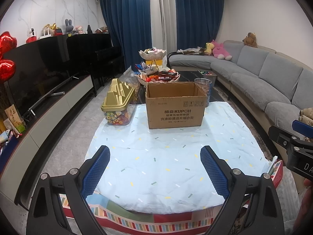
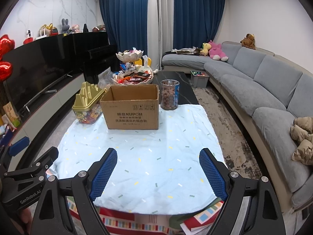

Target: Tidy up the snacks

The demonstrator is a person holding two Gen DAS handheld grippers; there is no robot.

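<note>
Ahead, the cardboard box (image 1: 176,105) stands open on the pale blue cloth (image 1: 156,156), beside the gold-lidded candy tub (image 1: 118,105). Both the left gripper (image 1: 154,168) and right gripper (image 2: 158,171) hover spread, holding nothing.

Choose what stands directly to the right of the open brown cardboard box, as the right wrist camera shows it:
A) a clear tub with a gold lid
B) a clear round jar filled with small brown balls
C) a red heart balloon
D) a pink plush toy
B: the clear round jar of small brown balls stands just right of the open brown cardboard box, while the gold-lidded tub is on the box's left.
</note>
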